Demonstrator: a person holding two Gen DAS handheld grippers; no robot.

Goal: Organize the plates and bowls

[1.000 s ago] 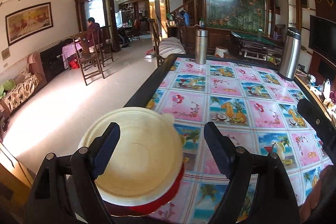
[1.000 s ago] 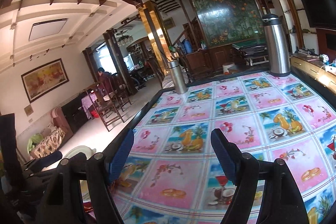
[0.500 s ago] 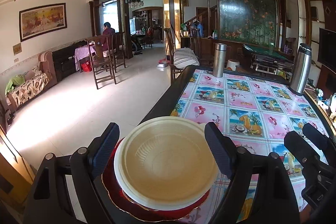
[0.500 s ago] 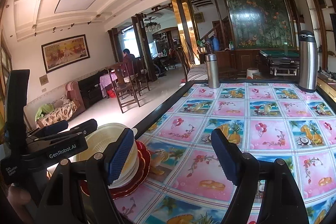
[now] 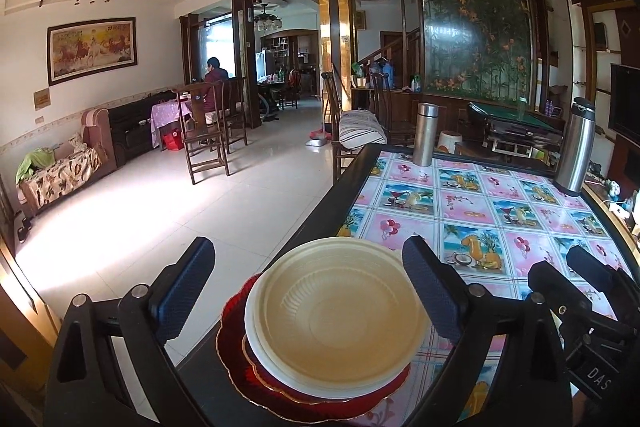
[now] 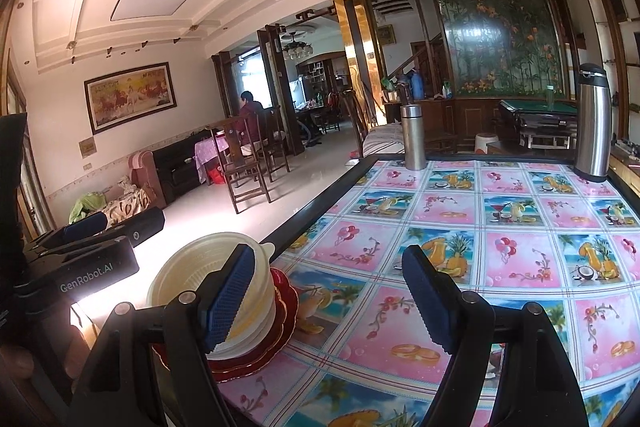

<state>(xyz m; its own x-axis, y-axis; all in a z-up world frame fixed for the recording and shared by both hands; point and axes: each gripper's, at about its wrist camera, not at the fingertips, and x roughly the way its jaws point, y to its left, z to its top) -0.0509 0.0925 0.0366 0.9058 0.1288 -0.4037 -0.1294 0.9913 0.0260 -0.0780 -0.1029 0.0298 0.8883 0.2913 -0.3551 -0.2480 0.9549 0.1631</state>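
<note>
A stack of cream plastic bowls (image 5: 332, 311) rests on a red gold-rimmed plate (image 5: 234, 351) at the table's near left corner. My left gripper (image 5: 308, 279) reaches over the stack and its jaws are opening. The top bowl lies between the fingers; the left pad (image 5: 182, 291) stands well clear of it. In the right wrist view the bowls (image 6: 188, 267) and plate (image 6: 287, 301) sit at the lower left, partly behind one finger (image 6: 230, 293). My right gripper (image 6: 330, 291) hovers open over the tablecloth with nothing between its fingers.
The table (image 5: 480, 211) has a colourful patterned cloth and a dark rim. A small steel flask (image 5: 426, 135) and a taller steel thermos (image 5: 576, 147) stand at its far edge. Wooden chairs (image 5: 208, 143) and a seated person (image 5: 214, 83) are across the tiled floor.
The left jaws have spread wider and the bowl now sits level on the stack between them. The right gripper has swung so the stack shows at its left.
</note>
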